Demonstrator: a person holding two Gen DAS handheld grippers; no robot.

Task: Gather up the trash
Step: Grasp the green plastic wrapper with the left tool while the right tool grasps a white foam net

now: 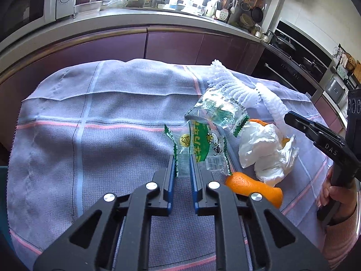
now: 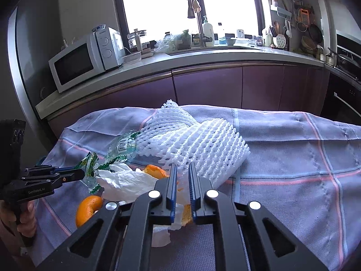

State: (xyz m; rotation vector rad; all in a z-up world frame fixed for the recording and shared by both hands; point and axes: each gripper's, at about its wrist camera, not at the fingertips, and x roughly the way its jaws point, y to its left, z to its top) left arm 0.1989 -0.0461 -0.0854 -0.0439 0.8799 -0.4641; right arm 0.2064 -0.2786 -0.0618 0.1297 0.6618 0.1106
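Gripping the green snack wrapper [image 1: 198, 144] by its near edge, the left gripper [image 1: 182, 164] has its jaws nipped on the film; a slow, straight lift should keep it from slipping. The right gripper [image 2: 181, 176] is closed on the crumpled tissue [image 2: 126, 181] beside the orange peel [image 2: 86, 210], all on the checked cloth [image 2: 293, 158]. The right view shows the white foam net [image 2: 198, 144] whole; the left view alone reads the wrapper's print.
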